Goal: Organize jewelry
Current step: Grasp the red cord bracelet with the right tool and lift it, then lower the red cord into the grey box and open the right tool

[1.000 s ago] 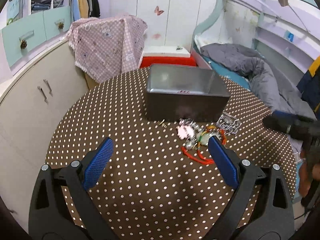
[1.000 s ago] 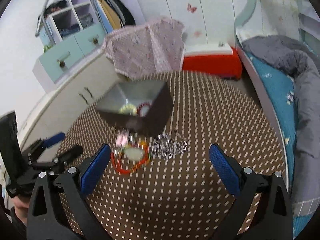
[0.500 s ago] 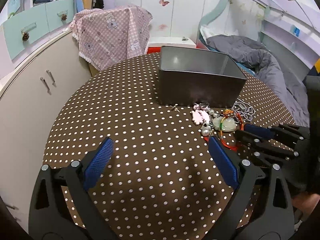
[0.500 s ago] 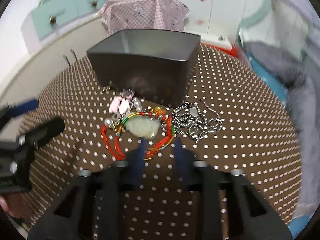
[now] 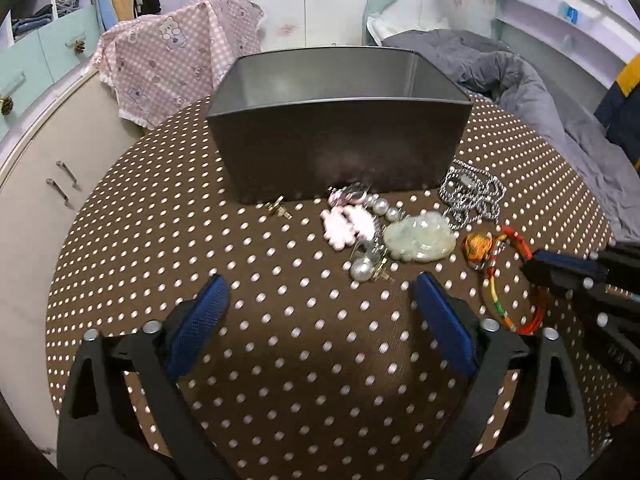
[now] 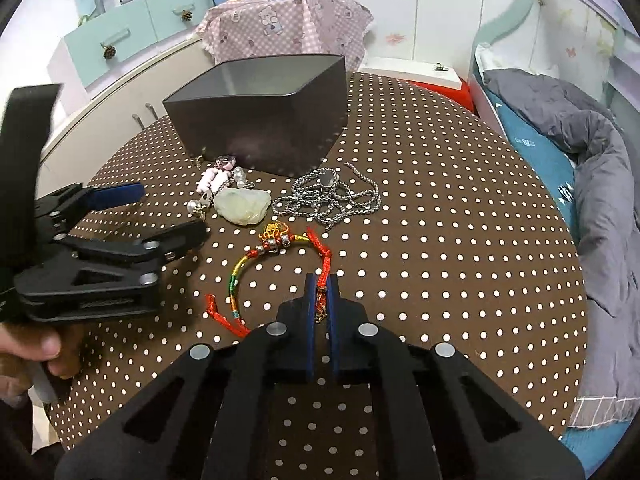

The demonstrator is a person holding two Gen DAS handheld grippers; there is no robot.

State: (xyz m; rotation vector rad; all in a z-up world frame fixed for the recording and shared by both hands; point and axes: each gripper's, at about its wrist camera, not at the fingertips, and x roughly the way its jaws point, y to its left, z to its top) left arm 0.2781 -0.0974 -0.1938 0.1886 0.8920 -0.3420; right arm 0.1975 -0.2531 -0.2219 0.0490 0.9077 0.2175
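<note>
Right wrist view, right gripper clamped on red braided cord bracelet, left gripper spread apart over brown polka-dot tablecloth, dark grey metal box behind.

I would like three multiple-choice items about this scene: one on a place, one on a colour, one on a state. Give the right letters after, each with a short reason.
1. Where does the silver chain lie?
A. inside the tin
B. on the table beside the tin
C. on the bed

2. What colour are the pads of the left gripper?
A. blue
B. green
C. white

3. In what state is the right gripper?
A. wide open over the tin
B. shut on the red cord bracelet
C. shut on the jade pendant

Answers:
1. B: the chain rests on the dotted table, next to a corner of the tin.
2. A: both pads are blue.
3. B: the jaws are closed with the red cord bracelet pinched between them; the jade pendant lies free.
</note>
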